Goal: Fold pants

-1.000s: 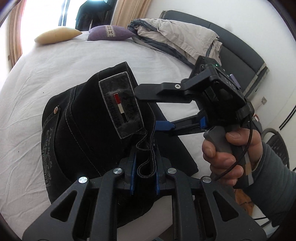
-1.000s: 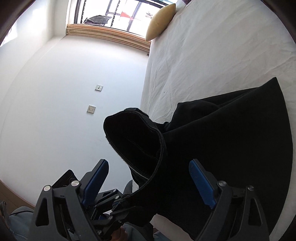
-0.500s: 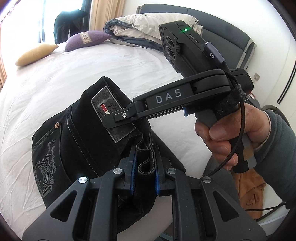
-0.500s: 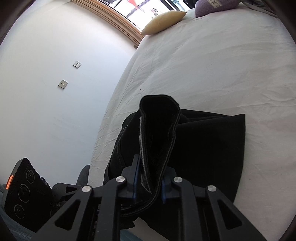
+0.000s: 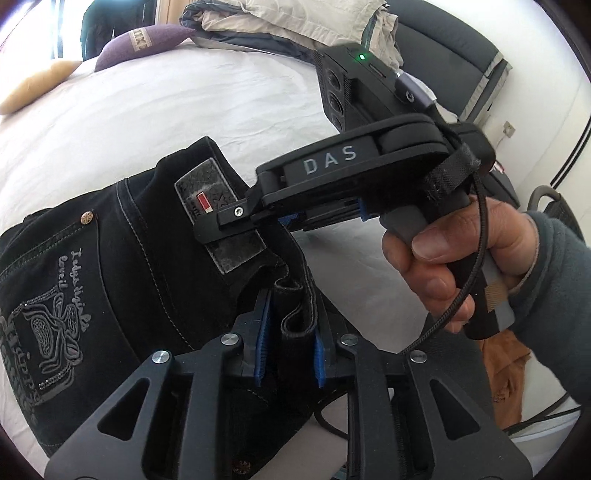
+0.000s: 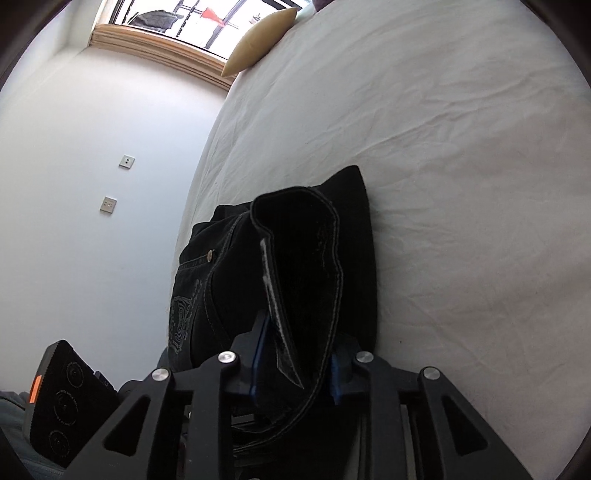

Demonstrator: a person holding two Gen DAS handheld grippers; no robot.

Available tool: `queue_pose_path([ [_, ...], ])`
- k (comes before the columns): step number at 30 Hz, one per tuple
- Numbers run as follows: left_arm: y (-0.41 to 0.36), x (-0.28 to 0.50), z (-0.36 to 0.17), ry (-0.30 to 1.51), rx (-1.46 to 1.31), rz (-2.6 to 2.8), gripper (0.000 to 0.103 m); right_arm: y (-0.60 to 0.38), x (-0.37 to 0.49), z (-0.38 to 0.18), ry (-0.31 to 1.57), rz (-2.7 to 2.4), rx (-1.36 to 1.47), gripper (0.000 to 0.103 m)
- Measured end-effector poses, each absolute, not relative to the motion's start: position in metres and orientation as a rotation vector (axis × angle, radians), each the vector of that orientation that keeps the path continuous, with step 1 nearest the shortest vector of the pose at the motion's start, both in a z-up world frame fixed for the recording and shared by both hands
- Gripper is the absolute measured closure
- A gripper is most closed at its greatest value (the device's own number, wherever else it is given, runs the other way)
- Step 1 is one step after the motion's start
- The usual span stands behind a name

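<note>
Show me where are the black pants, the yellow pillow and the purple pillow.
black pants (image 5: 110, 266), left wrist view, on the back pocket.
yellow pillow (image 6: 258, 40), right wrist view, on its middle.
purple pillow (image 5: 147, 42), left wrist view, on its middle.

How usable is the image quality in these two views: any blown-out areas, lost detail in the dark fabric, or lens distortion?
Left wrist view: sharp; the pants show stitching and embroidery clearly, the bed sheet is bright but keeps its wrinkles, and strong fisheye curvature bends the bed edge. Right wrist view: the window is blown out, and the pants fold in the right gripper is nearly featureless black.
</note>
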State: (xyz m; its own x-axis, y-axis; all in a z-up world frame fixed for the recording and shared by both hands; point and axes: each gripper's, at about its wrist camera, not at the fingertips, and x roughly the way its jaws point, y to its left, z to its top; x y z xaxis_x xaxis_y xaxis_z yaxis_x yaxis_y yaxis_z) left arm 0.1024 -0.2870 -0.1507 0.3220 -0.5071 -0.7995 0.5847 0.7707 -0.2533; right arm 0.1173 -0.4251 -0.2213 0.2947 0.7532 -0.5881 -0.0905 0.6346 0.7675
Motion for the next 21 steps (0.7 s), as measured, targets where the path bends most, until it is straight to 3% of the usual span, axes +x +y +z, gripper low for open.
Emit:
queue_pose_path([
  [1,-0.283,0.1,-0.145,1.024,0.065,-0.742,0.071,-0.428,0.115,-0.219,1.136,0.624,0.703,0.063],
  [3,-0.272,0.095,-0.13,1.024,0.012,-0.777,0.043,-0.435,0.109,-0.208,1.116,0.593,0.671,0.051],
  [4,-0.262,0.092,-0.121,1.002,-0.02,-0.783,0.042,-0.439,0.106,-0.2,1.1,0.566,0.657,0.032],
  [5,-0.253,0.09,-0.113,0.98,-0.039,-0.782,0.042,-0.445,0.104,-0.192,1.08,0.527,0.645,0.026],
  [12,-0.165,0.121,-0.114,0.95,-0.234,-0.603,0.042,-0.421,0.092,-0.142,0.967,0.682,0.62,0.027],
  [17,-0.136,0.154,-0.138,0.926,-0.266,-0.554,0.042,-0.378,0.091,-0.17,1.071,0.772,0.572,0.027],
  [18,-0.136,0.161,-0.147,0.946,-0.276,-0.553,0.043,-0.379,0.093,-0.184,1.116,0.754,0.589,0.029],
  [20,-0.127,0.183,-0.161,0.983,-0.307,-0.552,0.043,-0.384,0.091,-0.204,1.158,0.723,0.591,0.052],
  [21,-0.124,0.185,-0.168,0.99,-0.313,-0.556,0.043,-0.389,0.087,-0.208,1.146,0.726,0.599,0.054],
])
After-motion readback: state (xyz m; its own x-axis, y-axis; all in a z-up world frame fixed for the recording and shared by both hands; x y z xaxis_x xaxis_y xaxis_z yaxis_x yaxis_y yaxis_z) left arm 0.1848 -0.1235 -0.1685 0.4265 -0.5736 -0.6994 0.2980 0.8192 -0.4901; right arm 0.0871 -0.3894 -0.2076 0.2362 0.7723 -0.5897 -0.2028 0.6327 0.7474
